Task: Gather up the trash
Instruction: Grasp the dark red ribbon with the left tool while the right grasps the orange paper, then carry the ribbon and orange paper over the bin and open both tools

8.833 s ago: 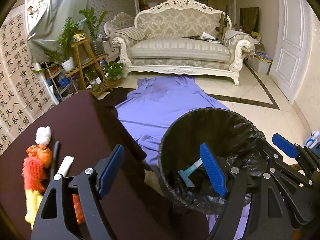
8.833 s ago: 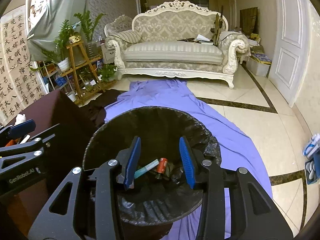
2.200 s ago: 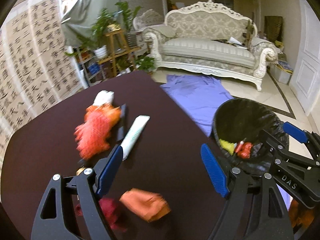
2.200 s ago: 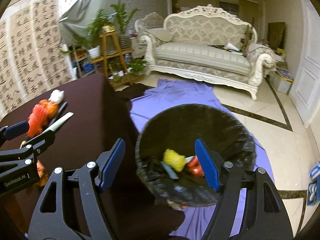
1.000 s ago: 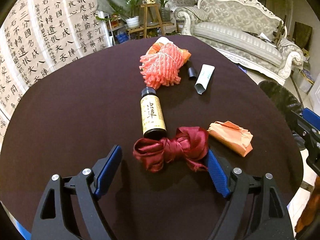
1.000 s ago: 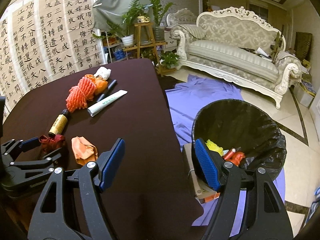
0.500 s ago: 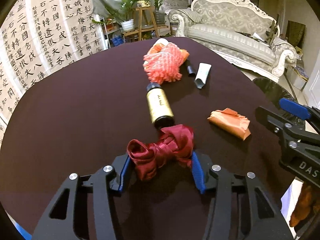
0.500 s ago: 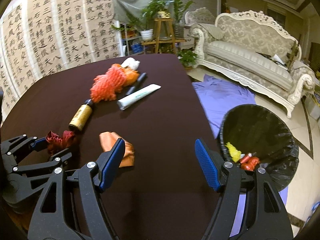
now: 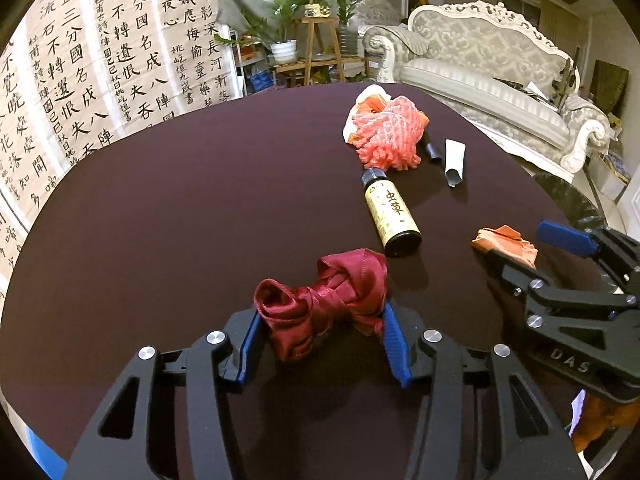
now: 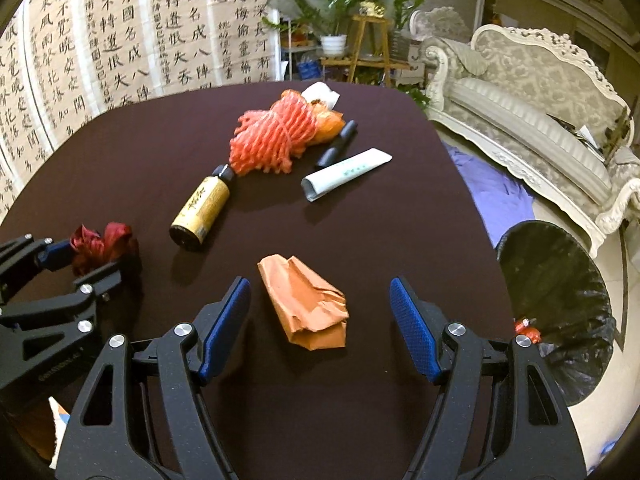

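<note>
A dark red ribbon bow (image 9: 324,300) lies on the dark round table (image 9: 160,220), and my left gripper (image 9: 322,320) is shut on it, blue pads pressing both sides. From the right wrist view that left gripper (image 10: 86,260) and the ribbon bow (image 10: 100,246) show at the left edge. A crumpled orange paper (image 10: 308,304) lies between the fingers of my right gripper (image 10: 320,286). Its jaws are closing and the pads stand apart from the paper. The black-lined trash bin (image 10: 556,280) stands on the floor beyond the table's right edge.
Farther back on the table lie a gold bottle (image 10: 202,210), an orange net bundle (image 10: 276,140), a white tube (image 10: 346,174) and a black marker (image 10: 336,142). A purple cloth (image 10: 496,188) covers the floor before a sofa (image 10: 532,112). Calligraphy sheets (image 10: 100,40) hang at left.
My left gripper closed on the red ribbon bow and shifted a little. My right gripper swung from the bin side over the table, so the orange paper now lies between its fingers.
</note>
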A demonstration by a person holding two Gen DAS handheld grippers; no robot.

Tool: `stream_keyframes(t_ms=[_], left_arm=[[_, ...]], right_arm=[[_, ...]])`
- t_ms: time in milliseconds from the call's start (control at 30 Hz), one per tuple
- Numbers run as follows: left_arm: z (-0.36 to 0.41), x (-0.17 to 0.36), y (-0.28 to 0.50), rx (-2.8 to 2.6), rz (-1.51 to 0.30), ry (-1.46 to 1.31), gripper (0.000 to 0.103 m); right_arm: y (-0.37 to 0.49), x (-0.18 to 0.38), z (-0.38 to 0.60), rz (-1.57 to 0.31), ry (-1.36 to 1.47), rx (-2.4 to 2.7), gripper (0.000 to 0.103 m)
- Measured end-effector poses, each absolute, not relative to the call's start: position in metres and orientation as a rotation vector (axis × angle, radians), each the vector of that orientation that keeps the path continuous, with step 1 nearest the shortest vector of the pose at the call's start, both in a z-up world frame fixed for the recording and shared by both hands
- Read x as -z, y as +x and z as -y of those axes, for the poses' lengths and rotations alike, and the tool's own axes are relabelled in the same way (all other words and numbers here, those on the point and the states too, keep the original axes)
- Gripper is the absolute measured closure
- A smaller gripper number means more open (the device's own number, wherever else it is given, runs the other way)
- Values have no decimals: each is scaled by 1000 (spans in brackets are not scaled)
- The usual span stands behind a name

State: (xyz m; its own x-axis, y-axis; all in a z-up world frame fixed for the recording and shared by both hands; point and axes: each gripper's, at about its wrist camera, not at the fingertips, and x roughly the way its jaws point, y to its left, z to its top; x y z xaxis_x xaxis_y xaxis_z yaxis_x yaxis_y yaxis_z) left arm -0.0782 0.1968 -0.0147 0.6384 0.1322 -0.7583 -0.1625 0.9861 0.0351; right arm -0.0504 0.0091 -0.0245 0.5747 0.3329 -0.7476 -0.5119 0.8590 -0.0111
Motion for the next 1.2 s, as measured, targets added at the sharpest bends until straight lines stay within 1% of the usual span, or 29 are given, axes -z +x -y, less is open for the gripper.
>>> stream_keyframes(t_ms=[67,100,133,200,233,433,733,967,1200], left_arm=[[-197,15,-78,-165,-862,-41,52],[-197,15,-78,-165,-863,-42,52],[-197,16,-77,-164,-864,-43,52],[-197,17,-76,-160,-867,-48,52],[-196,17,-76,-158,-867,-49,52],[-191,13,-75,-148,-854,-50,52],[-174,-2,-69,-100,-808,-49,52],[-136,-19,-51,-8,-759,-27,52],[-83,-31,-21,113,-712,1,52]], right_arm=[[-50,29,-10,-840,-241,-506,44],[-52,29,-10,-833,-245,-507,45],[-53,28,-10,-832,-248,-513,49],[-55,27,-11,-830,-254,-522,60],[-56,27,-11,-829,-255,-521,63],[-56,26,-7,-825,-237,-519,64],[-47,4,30,-763,-163,-430,64],[-29,-14,87,-697,-100,-265,64],[-11,-18,141,-668,-62,-110,64]])
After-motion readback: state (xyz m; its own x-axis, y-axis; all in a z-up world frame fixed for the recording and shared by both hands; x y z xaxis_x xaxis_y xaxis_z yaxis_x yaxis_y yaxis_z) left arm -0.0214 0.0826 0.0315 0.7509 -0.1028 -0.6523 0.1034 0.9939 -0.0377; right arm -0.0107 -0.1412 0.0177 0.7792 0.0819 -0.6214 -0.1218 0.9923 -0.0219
